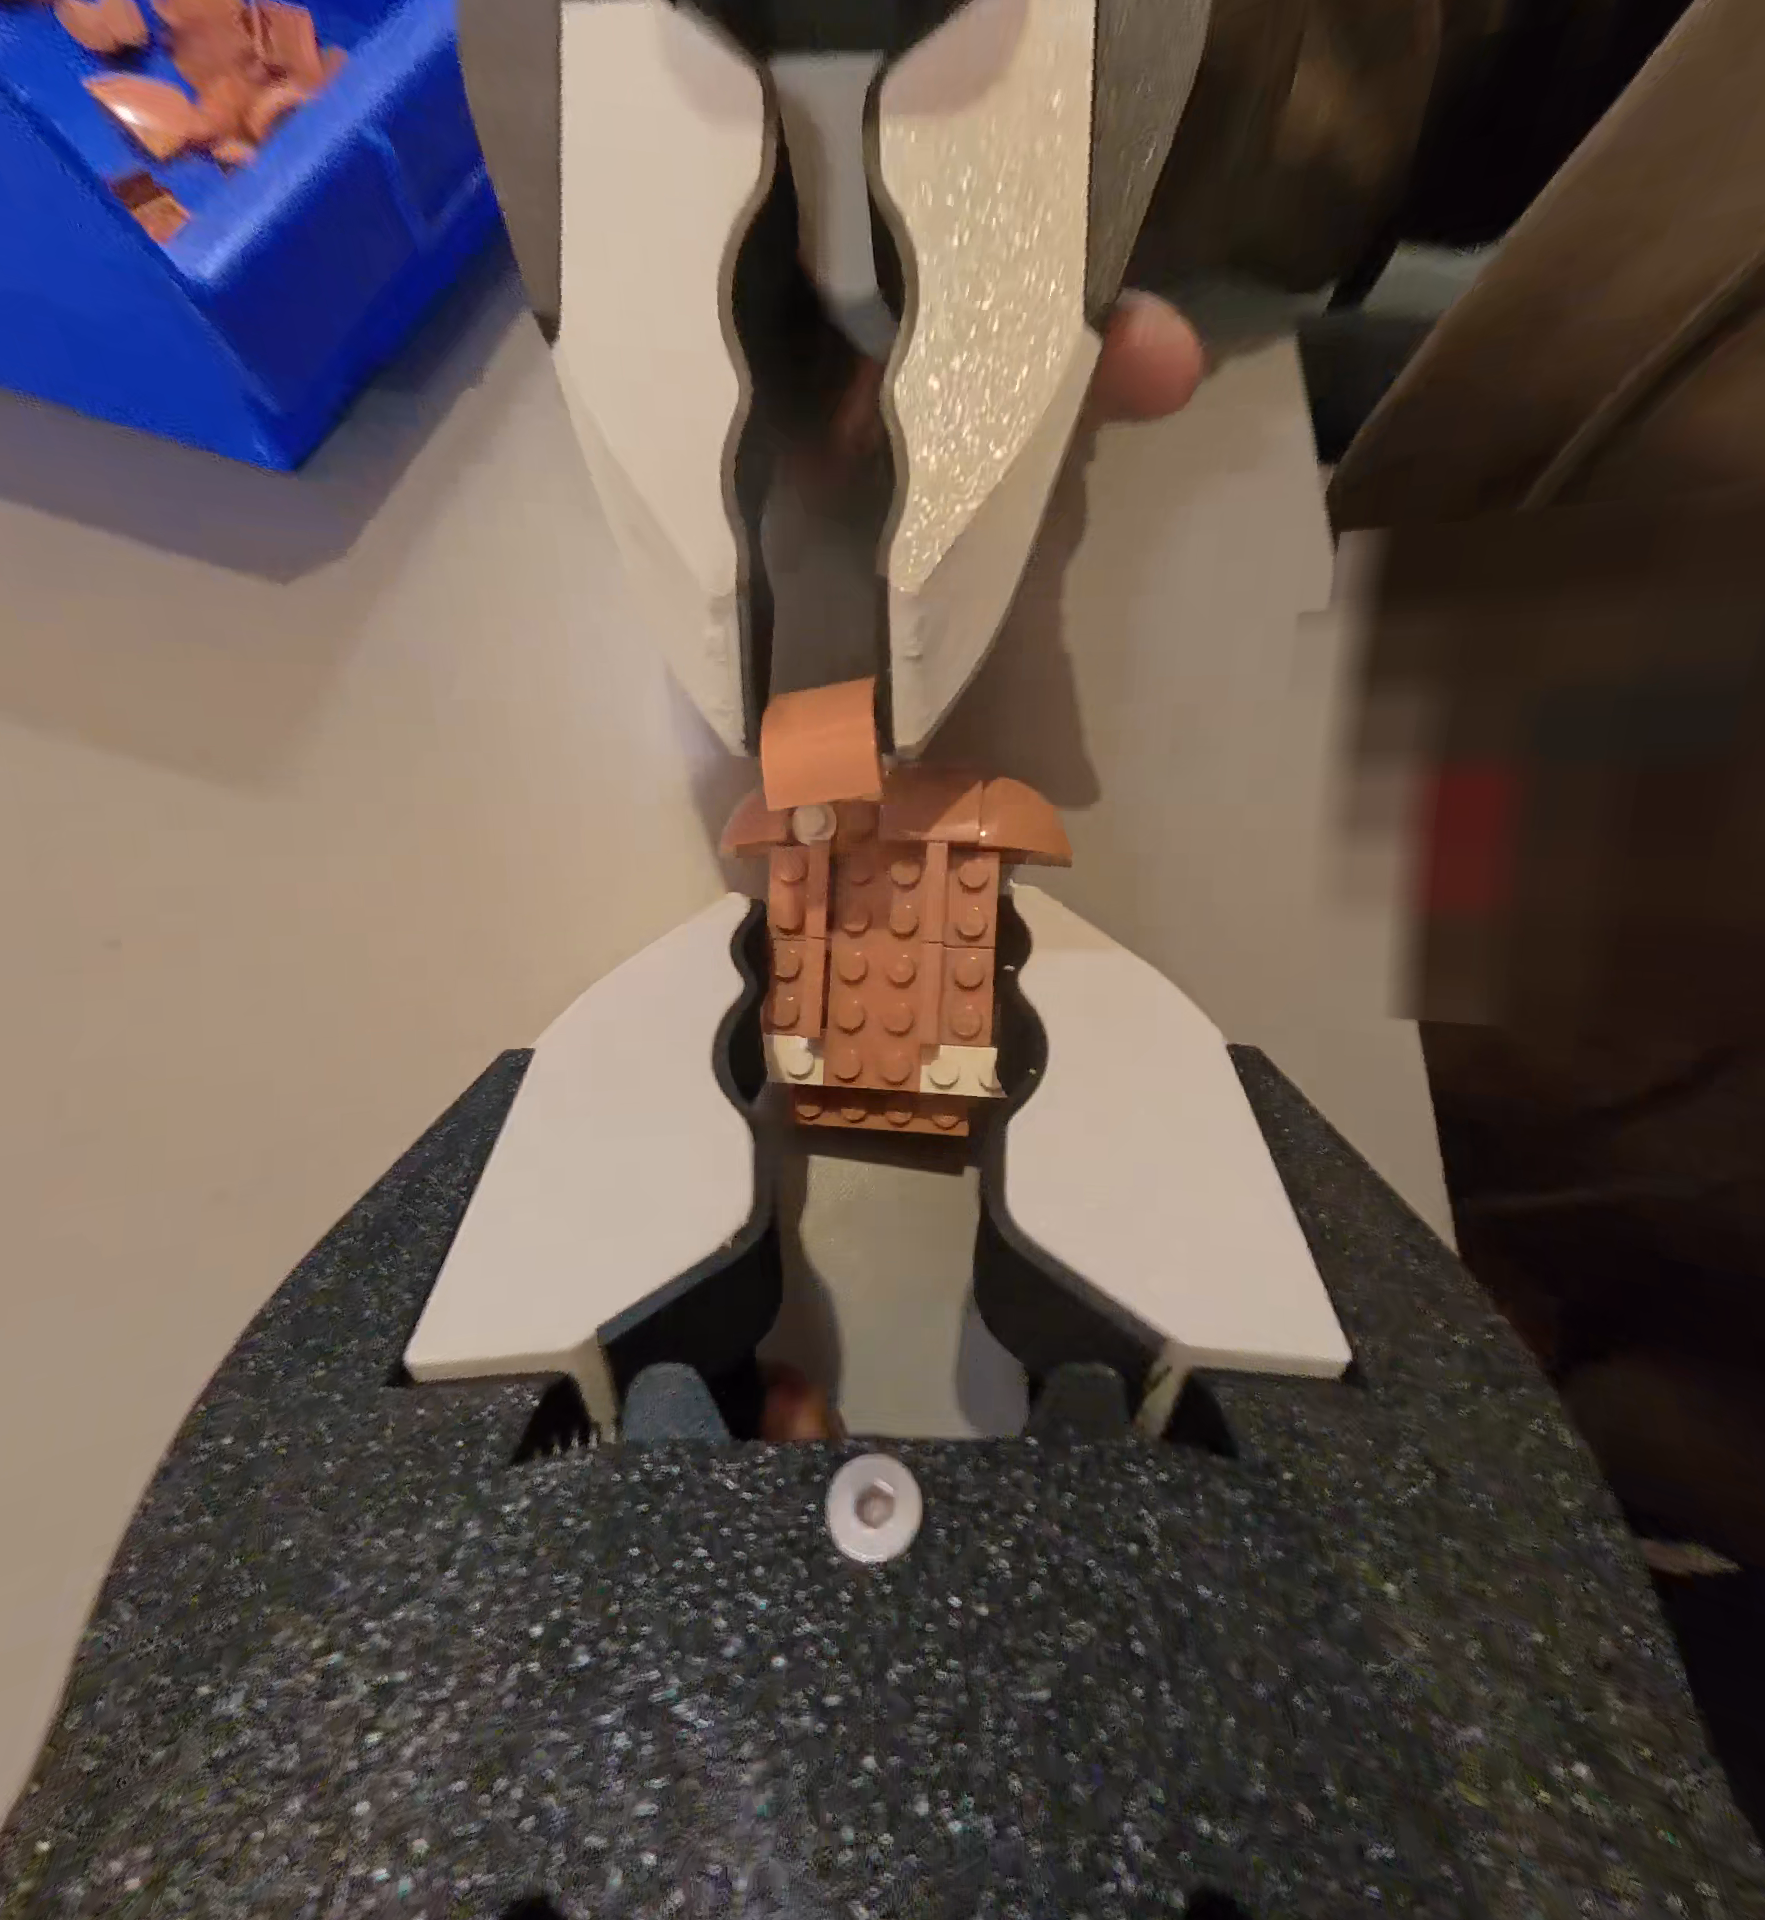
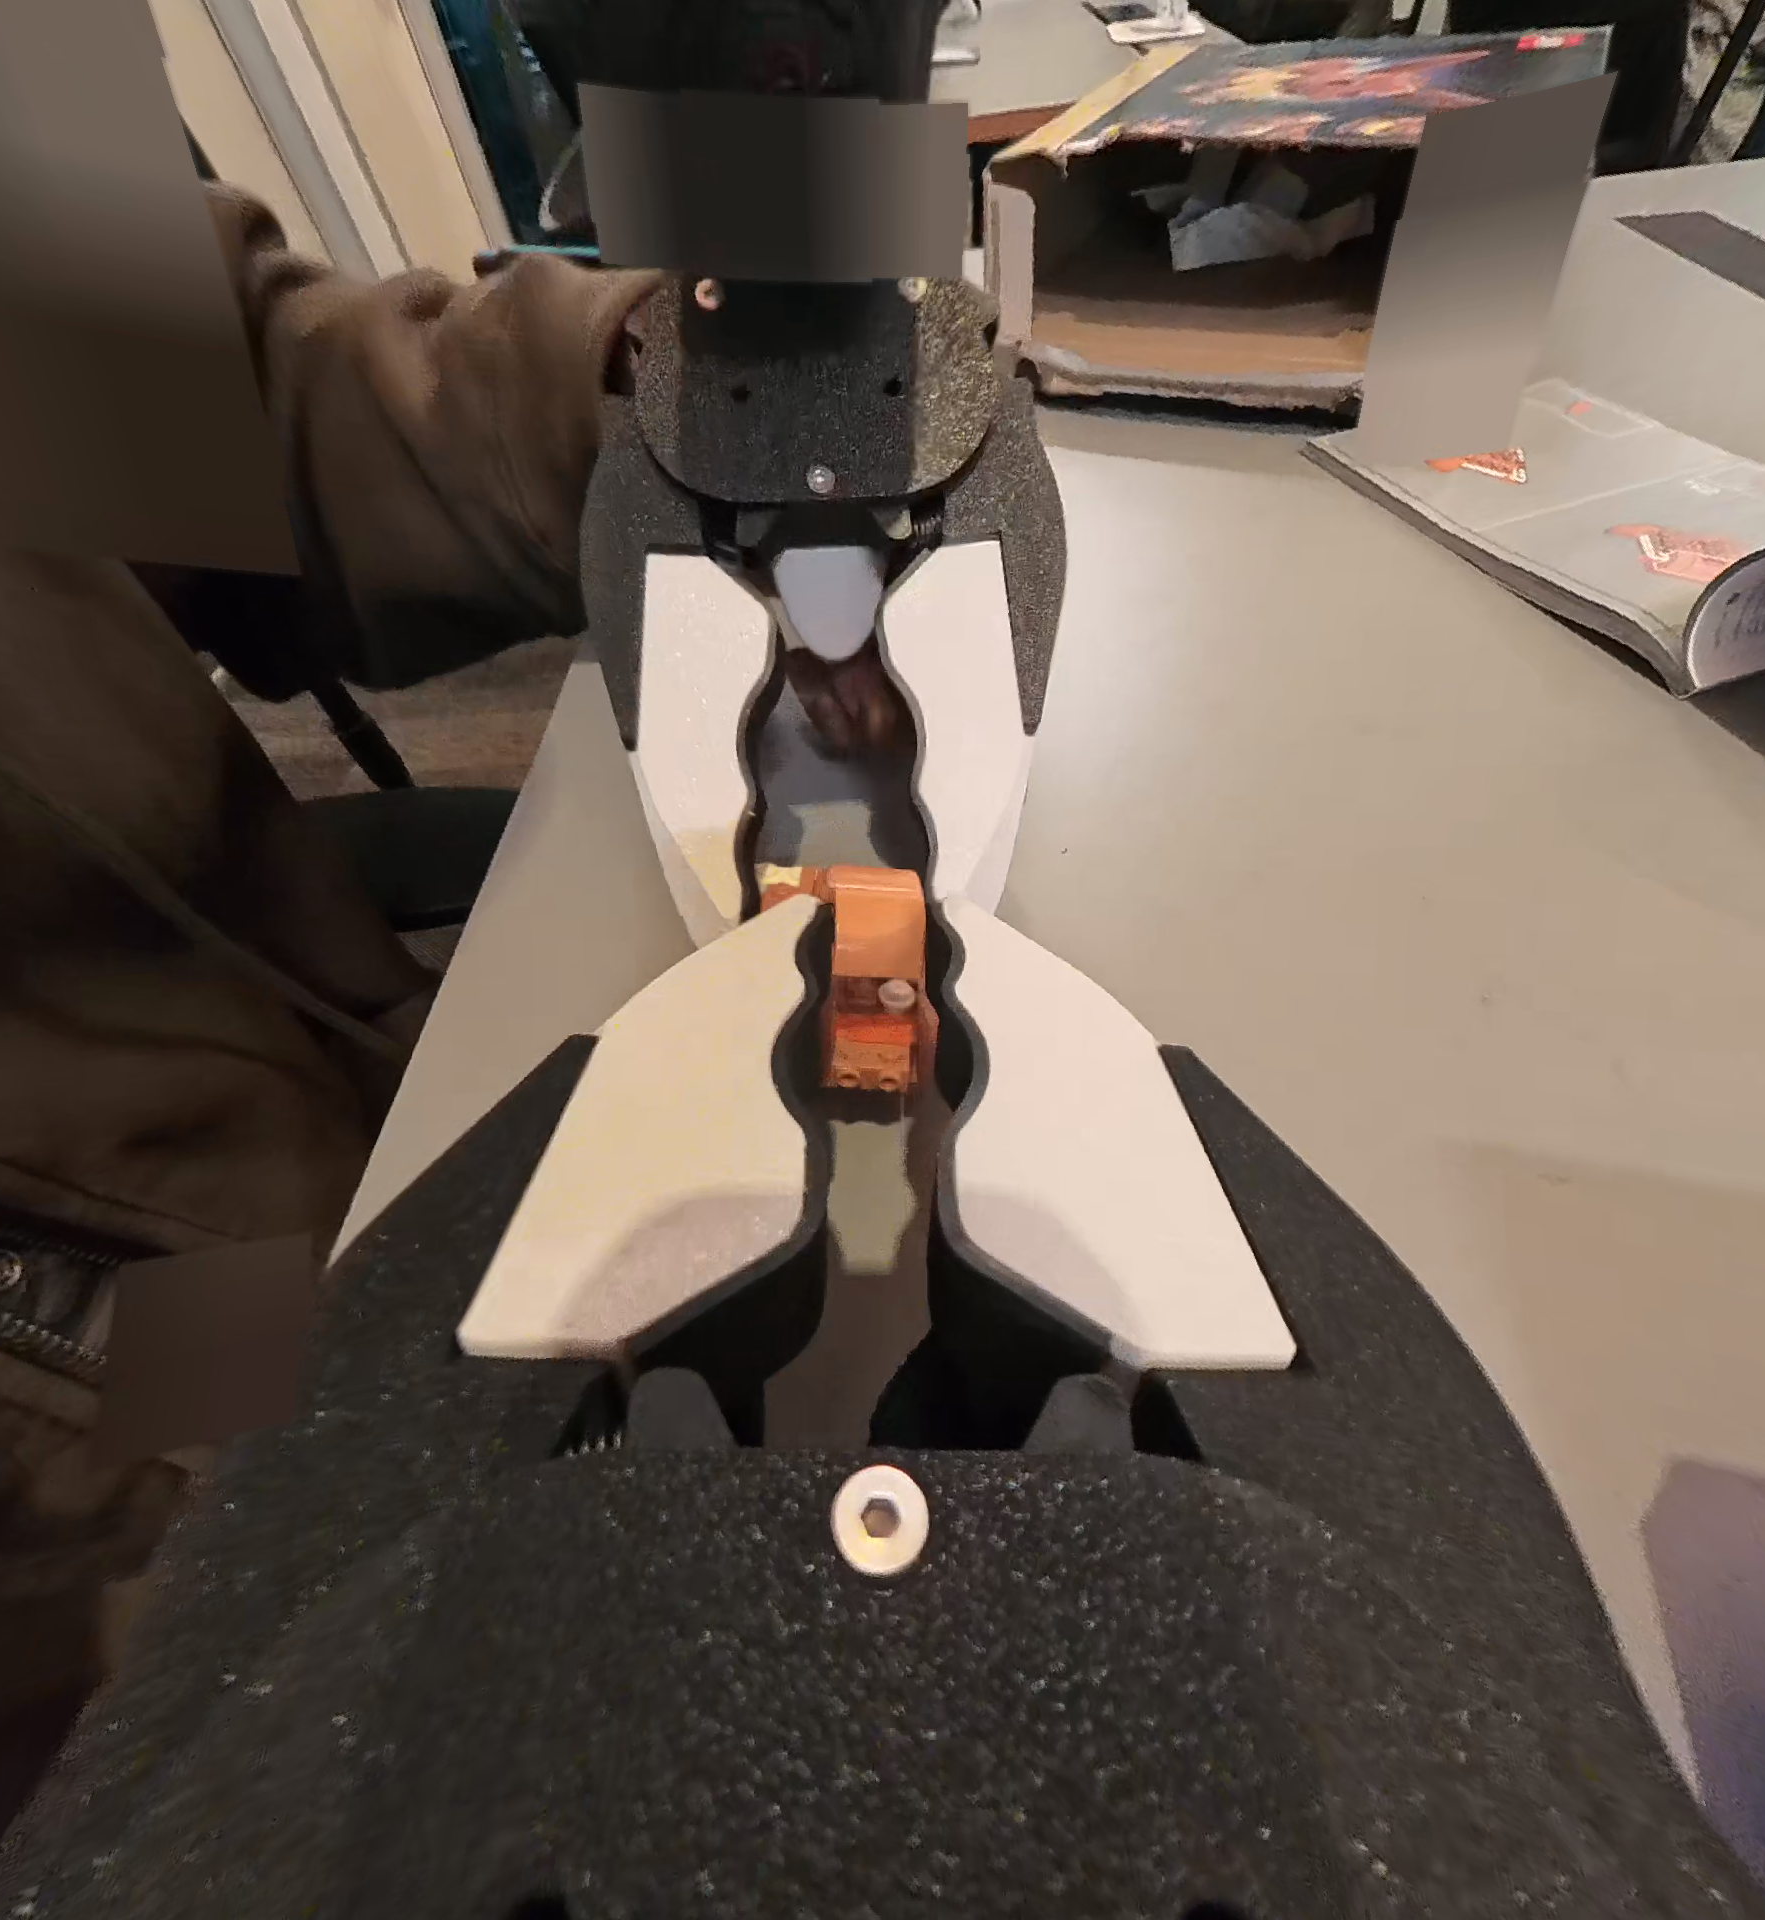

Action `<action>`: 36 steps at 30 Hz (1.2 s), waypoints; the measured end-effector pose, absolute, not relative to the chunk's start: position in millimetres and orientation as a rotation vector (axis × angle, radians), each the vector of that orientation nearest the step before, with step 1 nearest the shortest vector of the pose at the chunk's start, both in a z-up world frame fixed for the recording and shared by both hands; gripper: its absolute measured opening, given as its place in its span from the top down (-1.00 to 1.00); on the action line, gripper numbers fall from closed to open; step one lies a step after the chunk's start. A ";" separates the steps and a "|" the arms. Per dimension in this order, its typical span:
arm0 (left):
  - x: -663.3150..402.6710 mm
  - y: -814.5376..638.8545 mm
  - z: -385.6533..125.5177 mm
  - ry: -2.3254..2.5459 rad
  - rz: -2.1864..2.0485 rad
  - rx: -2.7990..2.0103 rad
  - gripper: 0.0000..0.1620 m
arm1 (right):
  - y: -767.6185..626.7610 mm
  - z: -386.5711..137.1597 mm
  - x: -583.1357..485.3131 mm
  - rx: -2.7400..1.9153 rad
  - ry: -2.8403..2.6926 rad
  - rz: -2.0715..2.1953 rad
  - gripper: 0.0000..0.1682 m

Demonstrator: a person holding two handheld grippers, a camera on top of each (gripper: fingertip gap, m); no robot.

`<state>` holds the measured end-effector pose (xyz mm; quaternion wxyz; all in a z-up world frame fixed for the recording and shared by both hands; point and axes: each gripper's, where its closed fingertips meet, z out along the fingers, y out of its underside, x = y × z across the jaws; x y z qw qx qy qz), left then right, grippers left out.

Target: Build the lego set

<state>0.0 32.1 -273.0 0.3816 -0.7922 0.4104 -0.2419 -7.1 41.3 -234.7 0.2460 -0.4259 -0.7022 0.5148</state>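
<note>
My left gripper is shut on a brown lego assembly, studs up, with two cream corner pieces and rounded brown pieces at its far end. My right gripper comes in from the opposite side, shut on a small curved brown piece. It holds the piece at the assembly's far end, just above a pale stud. In the right wrist view my right gripper holds the curved piece over the assembly's end. My left gripper faces it.
A blue bin with several loose brown pieces stands at the far left. On the grey table are a torn cardboard box and an open instruction booklet. A person's brown sleeve is at the left. The tips of both grippers are at nearly the same place.
</note>
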 end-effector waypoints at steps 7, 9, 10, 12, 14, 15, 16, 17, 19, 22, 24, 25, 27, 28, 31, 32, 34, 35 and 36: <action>0.2 32.9 -254.2 0.935 -0.717 -1.904 0.48 | 43.5 -229.8 -6.9 -1.183 -1.886 1.451 0.80; 0.0 33.2 -252.3 0.931 -0.719 -1.891 0.48 | 43.2 -227.6 -6.8 -1.183 -1.876 1.468 0.80; 0.3 33.2 -251.6 0.930 -0.723 -1.885 0.48 | 43.3 -227.0 -6.7 -1.183 -1.875 1.472 0.80; 0.5 33.6 -250.9 0.930 -0.722 -1.879 0.48 | 43.9 -226.3 -6.3 -1.184 -1.873 1.474 0.80; 0.7 33.5 -250.1 0.935 -0.720 -1.870 0.48 | 43.9 -225.5 -5.8 -1.188 -1.870 1.490 0.80; 1.0 33.5 -249.4 0.934 -0.722 -1.866 0.48 | 44.0 -224.9 -5.6 -1.190 -1.867 1.500 0.80; 1.3 33.5 -249.1 0.934 -0.722 -1.864 0.48 | 43.9 -224.5 -5.4 -1.192 -1.865 1.508 0.80; 1.5 33.5 -248.8 0.935 -0.722 -1.861 0.48 | 43.9 -224.2 -5.3 -1.192 -1.864 1.514 0.79; 1.9 33.7 -248.3 0.934 -0.724 -1.855 0.48 | 43.7 -223.7 -5.0 -1.193 -1.861 1.525 0.78; 2.3 33.8 -248.0 0.930 -0.731 -1.847 0.48 | 42.1 -222.9 -3.7 -1.186 -1.866 1.541 0.76; 2.6 33.6 -247.3 0.929 -0.738 -1.842 0.48 | 41.0 -222.0 -2.9 -1.179 -1.868 1.553 0.73; 3.0 33.5 -246.9 0.931 -0.739 -1.839 0.48 | 40.2 -221.4 -2.5 -1.175 -1.868 1.561 0.72; 3.8 33.2 -245.9 0.935 -0.740 -1.834 0.48 | 38.6 -219.1 -1.6 -1.159 -1.866 1.575 0.70; 4.1 32.9 -245.3 0.936 -0.741 -1.831 0.48 | 38.0 -217.4 -1.0 -1.146 -1.864 1.578 0.68; 3.7 32.4 -242.5 0.928 -0.753 -1.821 0.48 | 37.9 -210.6 3.1 -1.073 -1.860 1.560 0.67; 3.2 32.3 -241.5 0.923 -0.757 -1.818 0.48 | 38.5 -208.5 5.0 -1.040 -1.859 1.539 0.66; 2.6 31.7 -239.7 0.916 -0.766 -1.812 0.48 | 39.3 -205.8 9.0 -0.971 -1.864 1.483 0.66; 2.7 31.5 -239.0 0.912 -0.772 -1.807 0.48 | 39.1 -205.3 10.5 -0.948 -1.868 1.459 0.66; 3.0 31.4 -238.7 0.912 -0.777 -1.805 0.48 | 38.5 -206.0 11.6 -0.929 -1.878 1.435 0.66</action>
